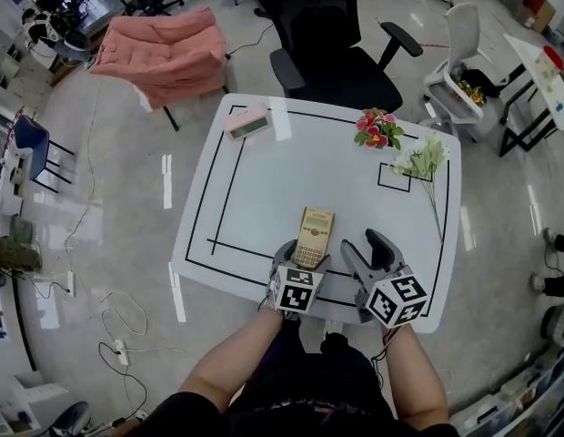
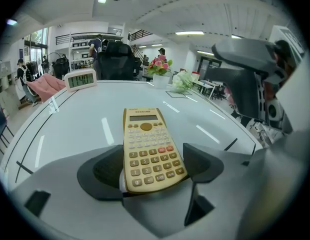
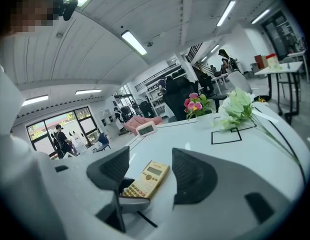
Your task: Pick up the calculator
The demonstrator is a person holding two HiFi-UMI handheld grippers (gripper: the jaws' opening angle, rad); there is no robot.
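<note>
A cream-yellow calculator (image 1: 315,235) lies flat on the white table (image 1: 264,176) near its front edge, keys up. My left gripper (image 1: 305,255) stands at the calculator's near end, a jaw on each side of it. In the left gripper view the calculator (image 2: 147,151) fills the gap of that gripper (image 2: 152,159); the pads sit close to its long edges without clearly pressing. My right gripper (image 1: 373,248) hovers just to the right, open and empty. The right gripper view shows the calculator (image 3: 147,178) beyond that gripper's (image 3: 150,169) spread jaws.
A pink-framed desk clock (image 1: 247,122) stands at the table's far left corner. Pink flowers (image 1: 377,128) and a white flower spray (image 1: 423,160) lie far right, by a taped square. Black tape lines mark the tabletop. A black office chair (image 1: 332,53) stands behind the table.
</note>
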